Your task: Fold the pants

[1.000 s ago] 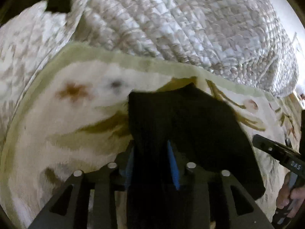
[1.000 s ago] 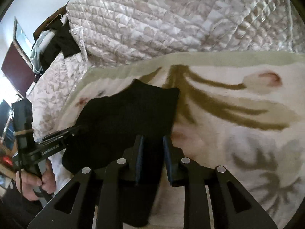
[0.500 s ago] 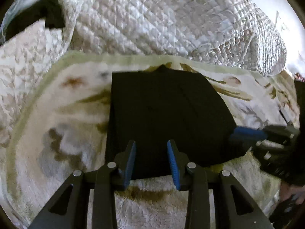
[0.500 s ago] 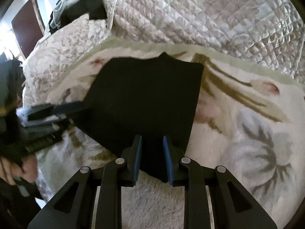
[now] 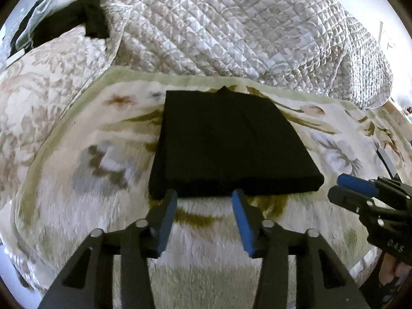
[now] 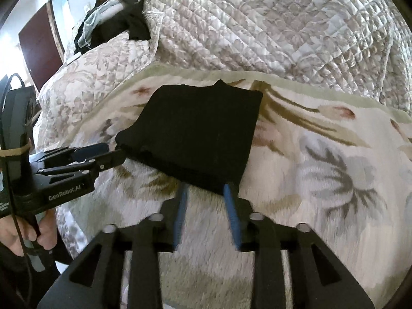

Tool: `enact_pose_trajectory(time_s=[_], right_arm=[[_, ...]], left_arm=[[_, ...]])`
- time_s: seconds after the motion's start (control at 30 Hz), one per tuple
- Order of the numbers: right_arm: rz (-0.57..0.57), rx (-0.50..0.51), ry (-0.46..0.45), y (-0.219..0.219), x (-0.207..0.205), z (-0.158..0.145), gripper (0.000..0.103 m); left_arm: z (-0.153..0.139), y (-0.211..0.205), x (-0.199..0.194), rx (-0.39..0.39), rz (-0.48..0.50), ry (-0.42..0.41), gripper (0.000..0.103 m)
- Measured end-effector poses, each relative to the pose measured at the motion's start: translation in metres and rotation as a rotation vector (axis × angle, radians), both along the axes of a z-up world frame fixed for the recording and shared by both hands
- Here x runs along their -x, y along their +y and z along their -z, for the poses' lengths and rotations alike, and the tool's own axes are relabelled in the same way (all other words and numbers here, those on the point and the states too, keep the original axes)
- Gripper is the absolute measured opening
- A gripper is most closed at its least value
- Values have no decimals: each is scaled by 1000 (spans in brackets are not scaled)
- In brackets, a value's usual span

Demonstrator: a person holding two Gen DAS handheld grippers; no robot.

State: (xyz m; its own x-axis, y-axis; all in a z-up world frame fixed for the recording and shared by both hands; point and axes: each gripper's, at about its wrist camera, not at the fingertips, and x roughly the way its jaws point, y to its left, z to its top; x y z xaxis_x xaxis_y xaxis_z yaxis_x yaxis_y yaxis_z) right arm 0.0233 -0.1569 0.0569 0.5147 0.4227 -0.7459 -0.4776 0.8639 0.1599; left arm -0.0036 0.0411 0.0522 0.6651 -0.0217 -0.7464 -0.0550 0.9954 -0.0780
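A: Step?

B: Release after a fold, I'd say. The black pants (image 5: 231,144) lie as a flat squarish stack on the floral blanket (image 5: 90,170) on the bed, just below the quilted comforter (image 5: 244,25).

A: Jaws?

B: The left gripper (image 5: 204,199) has its jaws opening, tips at the near edge of the stack, nothing between the blue pads. The right gripper (image 6: 206,189) is the same, opening, tips at the near right corner, no cloth pinched.

A: Done then?

B: Probably close. The stack looks compact, edges mostly lined up. One small peak of fabric pokes up at the far edge. Next move, my guess: pull both grippers clear without dragging the near edge, maybe pat the peak flat.

A: Anything unclear?

B: Black on black, so layers and creases can't be counted; can't tell waistband from legs. Near edge partly behind the fingers. Blanket is motion-blurred near the lens. Dark clothes (image 6: 113,25) piled at the far left, can't identify them. Only part of a hand (image 6: 31,234) on the left gripper's handle shows.
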Motion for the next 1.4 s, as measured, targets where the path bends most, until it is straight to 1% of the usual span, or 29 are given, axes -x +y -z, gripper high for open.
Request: enact_pose_trajectory(time_s=[0.03, 0.2, 0.33, 0.53, 0.57, 0.7, 0.83, 1.4], right_arm=[[3, 1, 1, -1, 2, 1, 47], [23, 29, 6, -4, 1, 10, 47], [41, 42, 30, -7, -3, 19, 47], [46, 84, 75, -4, -7, 38, 47], [47, 86, 70, -4, -7, 39, 47], [45, 100, 57, -2, -5, 39, 47], [43, 100, 55, -2, -5, 40, 48], [38, 106, 43, 0, -3, 40, 51]], left_arm=[[2, 1, 2, -4, -2, 3, 50], [10, 4, 1, -22, -13, 20, 52], [17, 7, -3, -18, -30, 41, 54], [31, 7, -7, -12, -25, 82, 55], [31, 7, -7, -19, -25, 80, 55], [32, 4, -7, -20, -16, 78, 61], [33, 3, -8, -35, -8, 77, 64], [33, 3, -10, -43, -2, 77, 65]])
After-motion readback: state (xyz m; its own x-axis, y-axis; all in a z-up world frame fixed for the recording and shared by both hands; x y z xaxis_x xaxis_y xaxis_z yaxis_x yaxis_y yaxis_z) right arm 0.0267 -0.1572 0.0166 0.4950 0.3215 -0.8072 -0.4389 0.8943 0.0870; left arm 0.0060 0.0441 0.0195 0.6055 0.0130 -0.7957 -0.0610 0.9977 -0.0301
